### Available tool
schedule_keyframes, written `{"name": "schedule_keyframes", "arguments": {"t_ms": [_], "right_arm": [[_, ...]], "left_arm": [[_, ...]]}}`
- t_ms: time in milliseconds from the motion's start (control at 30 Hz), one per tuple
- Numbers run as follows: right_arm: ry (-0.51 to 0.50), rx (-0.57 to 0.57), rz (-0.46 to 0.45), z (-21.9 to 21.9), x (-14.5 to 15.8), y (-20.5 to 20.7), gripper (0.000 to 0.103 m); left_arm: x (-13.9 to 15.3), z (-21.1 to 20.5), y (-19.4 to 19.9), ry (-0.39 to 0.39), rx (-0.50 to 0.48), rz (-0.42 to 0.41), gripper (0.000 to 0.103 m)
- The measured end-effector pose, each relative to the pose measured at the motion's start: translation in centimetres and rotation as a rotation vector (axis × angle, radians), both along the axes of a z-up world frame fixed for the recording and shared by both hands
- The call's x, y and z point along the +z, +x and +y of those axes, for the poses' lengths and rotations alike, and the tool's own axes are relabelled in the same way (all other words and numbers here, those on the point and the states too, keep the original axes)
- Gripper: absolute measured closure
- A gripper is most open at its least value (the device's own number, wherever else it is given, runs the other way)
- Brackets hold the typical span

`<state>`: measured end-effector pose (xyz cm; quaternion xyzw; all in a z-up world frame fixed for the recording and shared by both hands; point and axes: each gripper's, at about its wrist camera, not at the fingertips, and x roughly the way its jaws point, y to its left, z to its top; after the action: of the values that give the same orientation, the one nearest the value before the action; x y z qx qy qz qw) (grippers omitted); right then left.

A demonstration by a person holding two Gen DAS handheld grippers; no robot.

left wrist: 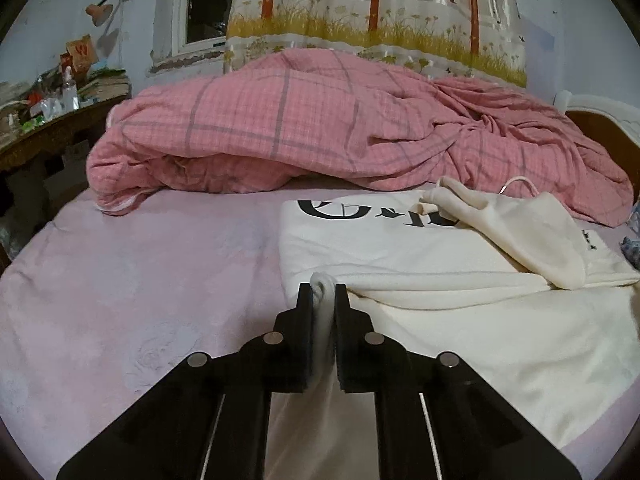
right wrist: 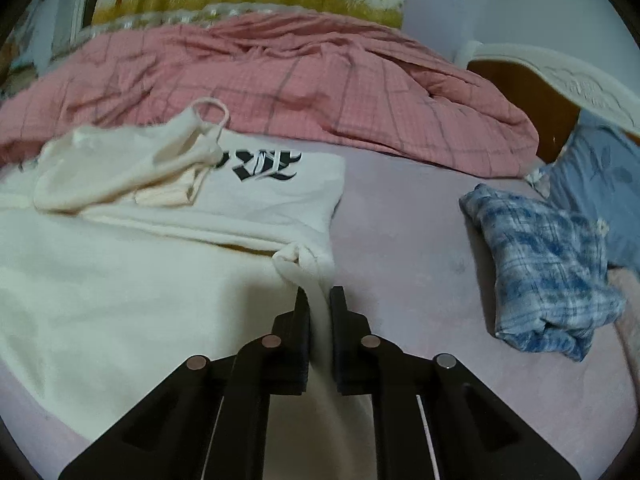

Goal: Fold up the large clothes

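Note:
A cream hoodie (left wrist: pixel 460 264) with black lettering lies on the pink bedsheet (left wrist: pixel 140 280), its hood (left wrist: pixel 532 232) flopped over the print. My left gripper (left wrist: pixel 323 292) is shut on a bunched fold at the hoodie's left edge, and cloth runs down between the fingers. In the right wrist view the same hoodie (right wrist: pixel 120 280) spreads to the left, its hood (right wrist: pixel 120 164) and drawstring on top. My right gripper (right wrist: pixel 320 296) is shut on a gathered fold at the hoodie's right edge, with a knot of cloth sticking out past the fingertips.
A rumpled pink plaid quilt (left wrist: pixel 320 128) fills the far half of the bed. A folded blue-and-white garment (right wrist: pixel 548 268) lies on the sheet to the right, beside a blue pillow (right wrist: pixel 600 184) and the headboard (right wrist: pixel 560 76). A cluttered desk (left wrist: pixel 52 120) stands at far left.

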<state>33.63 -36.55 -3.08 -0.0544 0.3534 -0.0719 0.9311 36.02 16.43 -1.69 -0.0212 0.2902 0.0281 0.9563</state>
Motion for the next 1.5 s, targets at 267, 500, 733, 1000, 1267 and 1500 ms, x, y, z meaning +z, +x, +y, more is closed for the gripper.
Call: {"name": "schedule_keyframes", "arguments": {"t_ms": [267,500,733,1000,1267,1500], "right_arm": [[0.087,0.034,-0.112,-0.1,2.6,-1.8,0.094],[0.022,0.070,-0.041,0.6,1.6,-1.6,0.092],[-0.138,0.135,-0.025,3.7,-0.2,0.7,0.079],[-0.119,0.048,-0.070,3.2,0.7,-0.1,0.101],[0.026,-0.025,-0.289,-0.3,6.3,-5.1,0.101],[-0.036,-0.074,-0.331,0.1,6.5,-5.6,0.102]], "left_arm": [[2.5,2.3,-1.4,-0.131,-0.031,-0.050,0.096],[3.3,1.4,-1.9,-0.092,-0.056,-0.051,0.096],[3.2,1.3,-1.9,-0.104,-0.067,-0.049,0.096],[4.0,1.0,-2.4,-0.074,-0.009,-0.076,0.096],[5.6,1.0,-3.6,-0.086,-0.046,-0.125,0.096],[5.5,2.6,-3.6,-0.132,-0.018,-0.110,0.096]]}}
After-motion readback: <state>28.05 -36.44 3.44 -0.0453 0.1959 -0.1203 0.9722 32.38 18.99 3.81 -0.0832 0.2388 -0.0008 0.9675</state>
